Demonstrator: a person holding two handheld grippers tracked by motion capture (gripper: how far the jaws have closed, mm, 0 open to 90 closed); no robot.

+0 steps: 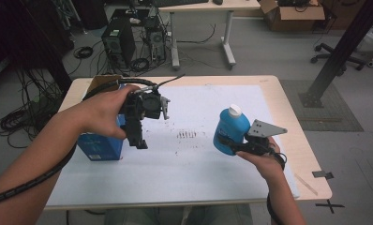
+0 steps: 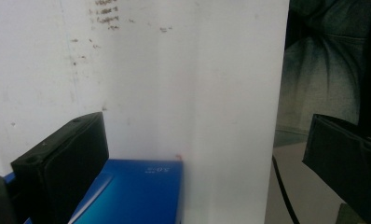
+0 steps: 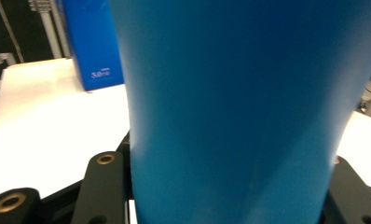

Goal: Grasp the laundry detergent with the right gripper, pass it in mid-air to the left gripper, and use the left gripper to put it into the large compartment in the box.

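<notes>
We see the right gripper (image 1: 229, 143) clamping the blue bottle (image 1: 231, 129) at frame right, the left gripper (image 1: 138, 140) open over the blue box (image 1: 100, 147); box reads "5.0".

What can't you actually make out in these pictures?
- Blue plastic bottle with a white cap: any label; too small in the high view, too close in the right gripper view. The right gripper clamps it.
- Open blue cardboard box: its contents; the left hand and left gripper cover it in the high view.
- White print on that box: blurred in both gripper views.
</notes>
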